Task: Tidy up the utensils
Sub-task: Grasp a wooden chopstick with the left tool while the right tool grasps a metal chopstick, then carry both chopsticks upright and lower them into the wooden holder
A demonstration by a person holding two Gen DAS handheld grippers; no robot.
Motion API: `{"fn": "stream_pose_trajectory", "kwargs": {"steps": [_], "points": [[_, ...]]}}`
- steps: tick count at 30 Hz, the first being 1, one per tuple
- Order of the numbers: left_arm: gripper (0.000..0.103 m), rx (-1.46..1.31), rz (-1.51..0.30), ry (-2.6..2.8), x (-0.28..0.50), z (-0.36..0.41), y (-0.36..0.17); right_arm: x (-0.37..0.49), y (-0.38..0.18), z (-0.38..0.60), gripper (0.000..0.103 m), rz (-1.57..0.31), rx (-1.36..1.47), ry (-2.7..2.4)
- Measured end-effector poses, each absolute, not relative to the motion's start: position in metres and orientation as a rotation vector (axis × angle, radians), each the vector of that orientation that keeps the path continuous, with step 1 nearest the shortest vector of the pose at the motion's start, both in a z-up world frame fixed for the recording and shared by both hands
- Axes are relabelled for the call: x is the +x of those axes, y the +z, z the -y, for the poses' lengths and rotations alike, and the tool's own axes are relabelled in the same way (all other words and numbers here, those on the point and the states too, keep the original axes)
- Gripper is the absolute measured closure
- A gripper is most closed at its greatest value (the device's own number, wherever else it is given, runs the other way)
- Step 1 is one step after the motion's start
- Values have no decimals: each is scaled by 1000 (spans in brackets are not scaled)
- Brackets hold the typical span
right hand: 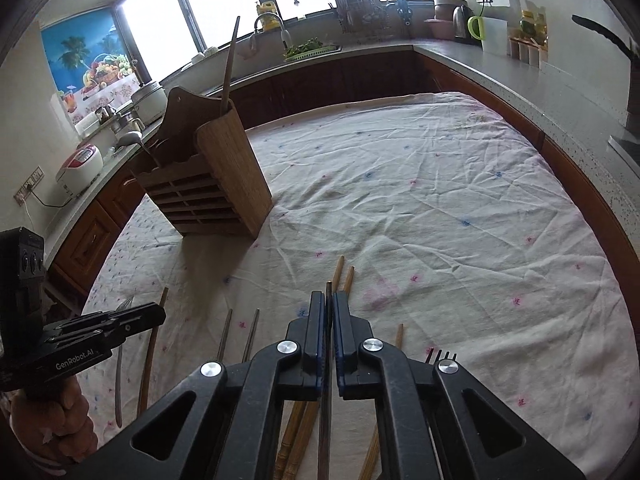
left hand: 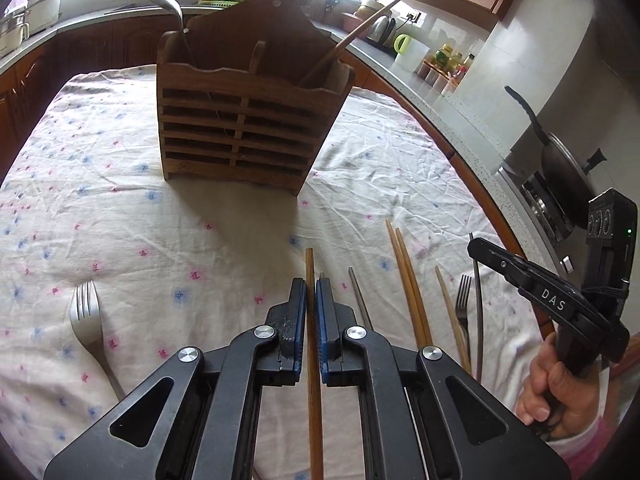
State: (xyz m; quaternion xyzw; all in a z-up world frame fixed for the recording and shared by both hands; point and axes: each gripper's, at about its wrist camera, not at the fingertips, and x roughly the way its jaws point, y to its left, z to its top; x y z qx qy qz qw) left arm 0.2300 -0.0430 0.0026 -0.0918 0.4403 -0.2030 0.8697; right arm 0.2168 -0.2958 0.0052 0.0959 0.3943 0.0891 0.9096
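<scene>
A wooden slatted utensil holder (left hand: 240, 120) stands on the clothed table, also in the right wrist view (right hand: 208, 184). It holds a metal ladle (left hand: 170, 10) on its left and a wooden chopstick (left hand: 352, 36) on its right. My left gripper (left hand: 311, 292) is shut on a brown wooden chopstick (left hand: 313, 360) above the cloth. My right gripper (right hand: 329, 304) is shut on a dark thin chopstick (right hand: 325, 420). More chopsticks (left hand: 408, 280) and a dark fork (left hand: 463, 300) lie between the grippers. A silver fork (left hand: 86, 316) lies at the left.
A floral white tablecloth (right hand: 440, 208) covers the table. Kitchen counters with a sink, kettle (right hand: 460, 20), jars and a rice cooker (right hand: 80, 168) ring the table. A wok (left hand: 568, 176) sits on the stove at the right.
</scene>
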Motion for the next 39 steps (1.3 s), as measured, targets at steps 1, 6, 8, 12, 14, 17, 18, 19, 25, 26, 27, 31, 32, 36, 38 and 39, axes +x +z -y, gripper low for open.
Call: {"fn": "stream_pose_trajectory", "kwargs": {"steps": [1,6,8,12,14,17,18,19,25,26,27,31,32,36,38,39], "points": [[99,-200,-905,-430,225,40,9,214,9,296,99,-803,199,188],[99,-239,-828,-453,205,26,39,198,30,293,99,-753,204,206],[99,-249,-805,-460,198,21,47,193,39,292,99,-733,204,211],[99,-276,-775,-480,188,13,61,181,55,289,99,-690,198,222],[99,-293,-763,-494,183,9,65,176,63,289,99,-672,196,226],[99,-319,-744,-520,176,2,70,170,74,290,99,-644,197,231],[99,-326,-736,-525,173,0,73,168,78,290,99,-636,198,233],[99,-326,-727,-527,171,-1,76,165,82,290,99,-626,199,239],[99,-326,-683,-534,160,-8,88,152,107,288,99,-556,175,251],[99,-328,-676,-536,159,-9,90,151,110,288,99,-547,173,251],[99,-330,-667,-540,158,-10,92,151,112,288,99,-540,174,251],[99,-321,-614,-530,152,-14,101,152,119,289,99,-518,180,254],[99,-315,-605,-523,151,-15,103,152,120,289,99,-513,181,255],[99,-317,-586,-511,153,-19,107,155,124,288,99,-497,187,262],[99,-316,-574,-507,154,-21,109,158,126,287,99,-492,194,267],[99,-315,-569,-506,155,-22,111,160,126,287,99,-492,196,271]]}}
